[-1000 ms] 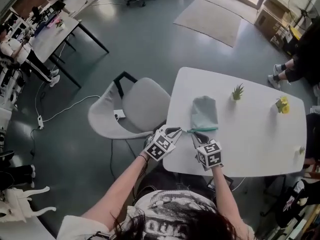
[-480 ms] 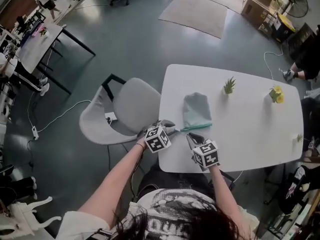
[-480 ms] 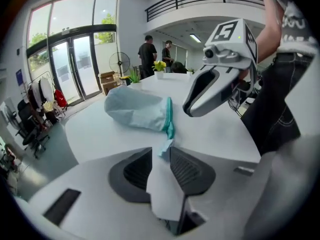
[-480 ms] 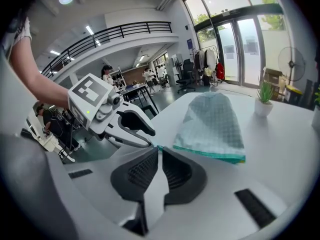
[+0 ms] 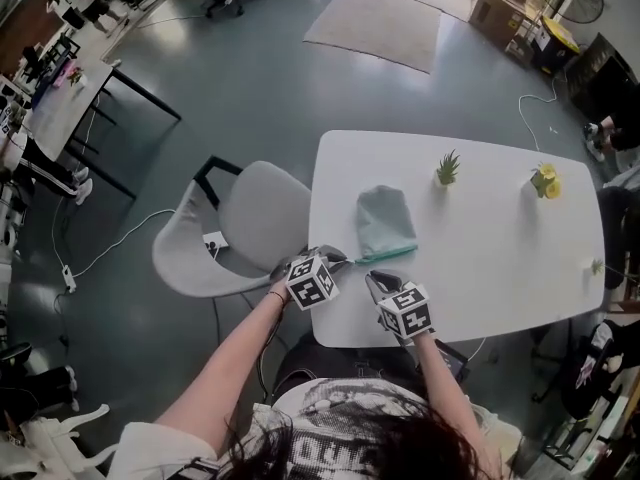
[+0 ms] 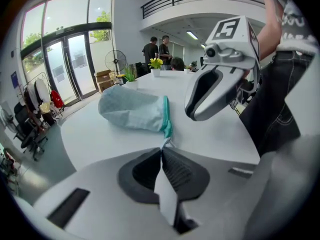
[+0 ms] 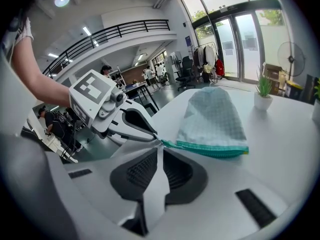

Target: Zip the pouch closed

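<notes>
Pouch (image 5: pixel 385 216) lies flat on the near left part of the white bench (image 5: pixel 480 268), well apart from the green plant (image 5: pixel 447 168) and the yellow plant (image 5: pixel 545 180) toward the far side. Its long axis runs near to far. The rounded closed end points away from the person, and the mouth, edged by the teal zip (image 5: pixel 388 254), faces them. The zip runs left to right, with its right end a little farther off. This placing seems meant to let both tools reach the mouth from the near edge, with a pull travelling sideways along the zip.

The left gripper (image 5: pixel 340 259) sits at the zip's left end. Its fingers (image 6: pixel 182 174) have just been closing and are pressed together, pinching the small tab there. Whether that tab is the slider's pull or only the tape's tail is too small to tell. Either way, the grip looks meant to keep the cloth taut so the zip does not bunch.

The right gripper (image 5: pixel 370 277) hangs just on the near side of the zip, close beside the left one. It is clear of the pouch, since the left gripper view shows bare bench between them. Its fingers (image 7: pixel 137 174) have just been opening a touch yet stand almost together, with nothing between them. I judge it is placed to take the slider next.
</notes>
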Motion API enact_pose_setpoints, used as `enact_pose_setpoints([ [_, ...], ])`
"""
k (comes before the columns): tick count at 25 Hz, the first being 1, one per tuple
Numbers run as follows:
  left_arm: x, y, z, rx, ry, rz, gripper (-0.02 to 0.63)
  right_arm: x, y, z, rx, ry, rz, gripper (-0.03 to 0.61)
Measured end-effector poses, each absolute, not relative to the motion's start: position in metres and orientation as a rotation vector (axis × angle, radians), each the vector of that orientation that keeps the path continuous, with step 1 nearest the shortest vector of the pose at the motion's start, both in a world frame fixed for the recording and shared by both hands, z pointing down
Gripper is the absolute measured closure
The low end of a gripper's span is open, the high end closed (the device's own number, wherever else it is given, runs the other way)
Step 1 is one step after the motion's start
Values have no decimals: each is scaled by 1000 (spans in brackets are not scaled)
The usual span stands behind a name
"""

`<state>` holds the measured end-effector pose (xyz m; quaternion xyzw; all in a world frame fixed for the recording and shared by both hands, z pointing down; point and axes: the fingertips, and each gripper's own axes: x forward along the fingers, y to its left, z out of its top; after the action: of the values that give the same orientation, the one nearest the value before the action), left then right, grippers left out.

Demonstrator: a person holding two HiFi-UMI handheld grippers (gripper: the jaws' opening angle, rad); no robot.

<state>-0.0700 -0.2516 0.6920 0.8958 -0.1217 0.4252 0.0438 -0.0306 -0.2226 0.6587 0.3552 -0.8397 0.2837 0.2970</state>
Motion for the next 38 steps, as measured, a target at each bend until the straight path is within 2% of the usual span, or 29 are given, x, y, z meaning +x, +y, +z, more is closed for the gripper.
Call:
enact_pose_setpoints([
  [8, -53, -243, 659, 2546, -503, 936, 600, -36, -221, 666, 947, -2218, 838, 461],
  [13, -48, -242, 644, 2538, -547, 869, 600, -37, -223, 665, 989, -2213, 886, 454],
  [18, -43, -235, 640, 2532, -544, 845, 601, -30, -229, 664, 1041, -2201, 897, 482],
  [21, -41, -234, 640, 2527, -556, 849, 601, -22, -232, 660, 1086, -2203, 877, 572],
  [38, -41, -230, 643, 2512, -544, 863, 603, -6, -235, 669, 1064, -2160, 863, 580],
])
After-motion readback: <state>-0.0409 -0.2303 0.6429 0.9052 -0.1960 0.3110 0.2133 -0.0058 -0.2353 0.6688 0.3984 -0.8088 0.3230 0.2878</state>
